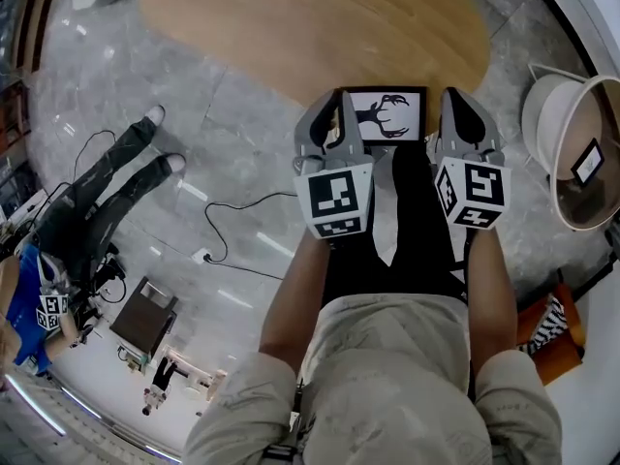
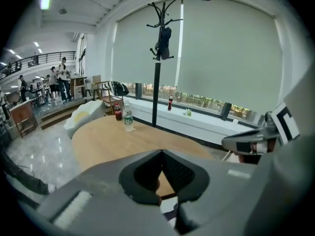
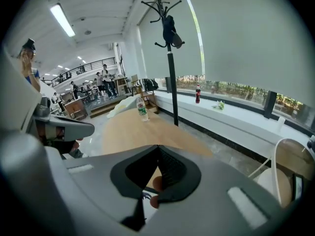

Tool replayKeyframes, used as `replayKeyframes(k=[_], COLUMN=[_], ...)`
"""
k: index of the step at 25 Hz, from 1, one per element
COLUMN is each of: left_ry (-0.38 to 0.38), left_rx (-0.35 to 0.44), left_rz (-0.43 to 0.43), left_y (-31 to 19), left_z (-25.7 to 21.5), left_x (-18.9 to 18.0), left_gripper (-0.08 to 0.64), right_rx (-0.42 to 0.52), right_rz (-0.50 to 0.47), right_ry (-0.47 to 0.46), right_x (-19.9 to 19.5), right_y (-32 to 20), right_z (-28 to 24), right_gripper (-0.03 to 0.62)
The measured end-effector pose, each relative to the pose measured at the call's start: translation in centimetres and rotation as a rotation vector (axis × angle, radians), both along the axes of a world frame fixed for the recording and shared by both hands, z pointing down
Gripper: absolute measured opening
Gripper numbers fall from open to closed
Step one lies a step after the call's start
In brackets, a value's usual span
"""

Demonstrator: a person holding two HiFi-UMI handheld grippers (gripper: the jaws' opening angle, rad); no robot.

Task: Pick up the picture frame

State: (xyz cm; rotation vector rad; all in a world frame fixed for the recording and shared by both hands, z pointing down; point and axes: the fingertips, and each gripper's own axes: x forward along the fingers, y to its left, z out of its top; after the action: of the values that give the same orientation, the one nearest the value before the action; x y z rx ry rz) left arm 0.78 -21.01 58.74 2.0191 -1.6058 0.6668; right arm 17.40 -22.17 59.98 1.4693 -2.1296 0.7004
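Note:
The picture frame [image 1: 386, 114], black-rimmed with a black antler print on white, shows in the head view just in front of the oval wooden table [image 1: 310, 27]. It sits between my two grippers, and I cannot tell whether either touches it. My left gripper [image 1: 338, 98] is at the frame's left edge and my right gripper [image 1: 455, 97] at its right edge. In the left gripper view my left gripper [image 2: 161, 154] has its jaws shut with nothing between them; a sliver of the frame [image 2: 170, 213] shows below. My right gripper [image 3: 158, 149] is shut the same way.
A white round chair [image 1: 581, 153] stands at the right. A seated person's legs [image 1: 107, 182] and a floor cable [image 1: 232, 231] are at the left. A coat stand [image 2: 157, 58] and bottles [image 2: 128, 118] are beyond the table's far side.

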Motion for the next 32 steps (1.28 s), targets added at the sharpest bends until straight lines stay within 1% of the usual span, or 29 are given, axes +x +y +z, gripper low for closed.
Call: replayKeyframes(k=[3,7,8,9,10,13,15,17,19,26,32], left_ry=[0.011,-0.011,-0.014,-0.016,-0.016,-0.010,-0.009,-0.006,-0.002,0.004,0.010], left_rx=[-0.064,-0.137,-0.158,-0.177,-0.195,-0.253,-0.289,-0.323,-0.347,-0.422,-0.471], left_rz=[-0.014,-0.004,-0.002,-0.002,-0.006,-0.019,-0.015,-0.013,-0.018,-0.015,-0.030], left_y=[1.0,2.8,3.2,3.5,3.7,4.8,5.5,6.1,6.5,8.3,9.9], left_z=[3.0,6.9,8.0,9.0,10.0,12.6,14.2,15.5,16.7,19.9,22.2], left_x=[-0.3,-0.5,-0.5,-0.6,-0.8,-1.2,-1.2,-1.3,-1.4,-1.1,-1.0], left_gripper=[0.010,0.023,0.035,0.046,0.049,0.065,0.078,0.093,0.095,0.104,0.114], right_rx=[-0.046,-0.117,-0.135,-0.149,-0.162,-0.206,-0.251,-0.299,-0.328,-0.416,-0.455], right_rz=[-0.002,0.008,0.006,-0.002,-0.015,-0.049,-0.040,-0.012,0.005,0.007,0.018], right_ry=[0.009,0.013,0.014,0.016,0.021,0.050,0.040,0.008,-0.003,0.027,0.036], right_x=[0.0,0.3,0.3,0.3,0.1,0.1,0.4,0.5,0.6,0.9,1.9], right_y=[1.1,2.8,3.1,3.2,3.3,3.9,4.4,5.0,5.6,7.7,8.4], right_z=[2.5,6.1,7.1,8.1,9.1,11.9,13.3,14.5,15.5,18.7,20.6], right_gripper=[0.003,0.005,0.006,0.014,0.037,0.043,0.053,0.072,0.080,0.101,0.104])
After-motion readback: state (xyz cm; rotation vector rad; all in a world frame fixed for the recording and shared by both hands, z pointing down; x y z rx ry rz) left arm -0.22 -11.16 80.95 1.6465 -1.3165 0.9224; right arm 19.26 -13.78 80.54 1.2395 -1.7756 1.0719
